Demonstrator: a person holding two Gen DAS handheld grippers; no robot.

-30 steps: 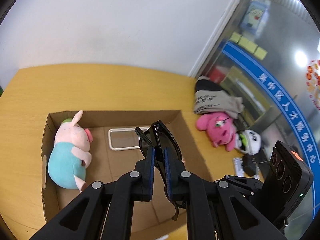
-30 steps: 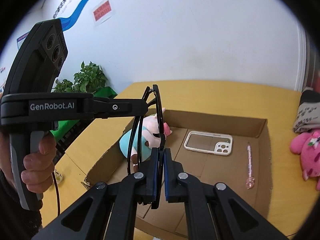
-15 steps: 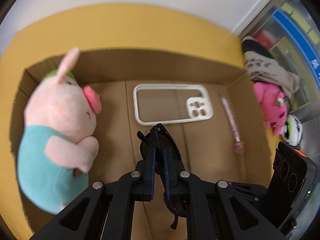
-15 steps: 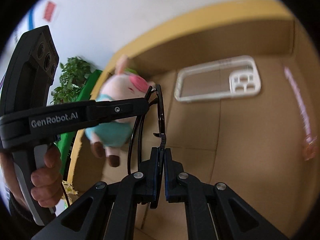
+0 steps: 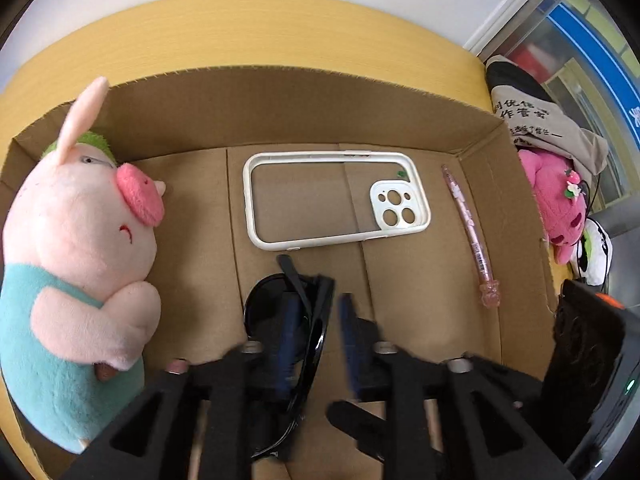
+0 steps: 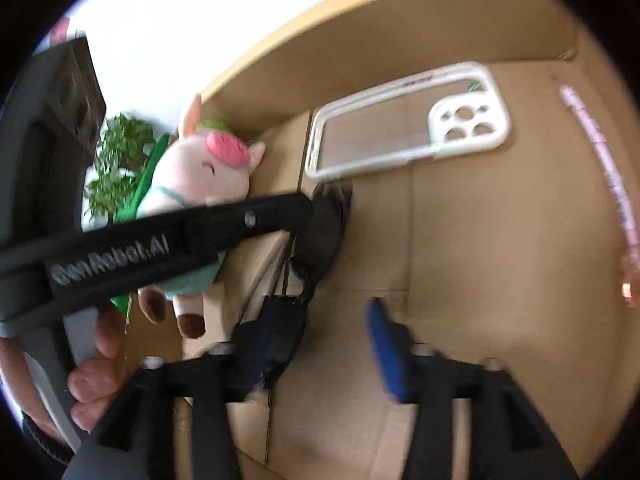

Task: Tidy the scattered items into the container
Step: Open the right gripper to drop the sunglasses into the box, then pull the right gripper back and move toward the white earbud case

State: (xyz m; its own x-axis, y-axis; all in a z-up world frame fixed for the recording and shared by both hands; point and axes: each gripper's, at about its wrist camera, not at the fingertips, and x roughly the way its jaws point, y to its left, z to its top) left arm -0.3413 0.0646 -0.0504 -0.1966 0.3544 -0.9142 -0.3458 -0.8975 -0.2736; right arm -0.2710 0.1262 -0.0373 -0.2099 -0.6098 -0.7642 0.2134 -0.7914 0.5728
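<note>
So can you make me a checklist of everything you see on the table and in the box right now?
Surface: yellow table, mostly bare.
Job's things: cardboard box holds pig plush, white phone case, pink pen and black sunglasses.
Clutter: pink plush, panda toy and printed cloth outside the box.
Grippers: left gripper and right gripper jaws have just been opening; sunglasses between them, unclamped.
Cables: thin dark cord by the pink plush.
Surroundings: white wall, green plant.

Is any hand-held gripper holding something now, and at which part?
Nothing is held. Both have just been opening: the left hand-held gripper stands open around the sunglasses frame, and the right hand-held gripper is open beside them, in the box.
</note>
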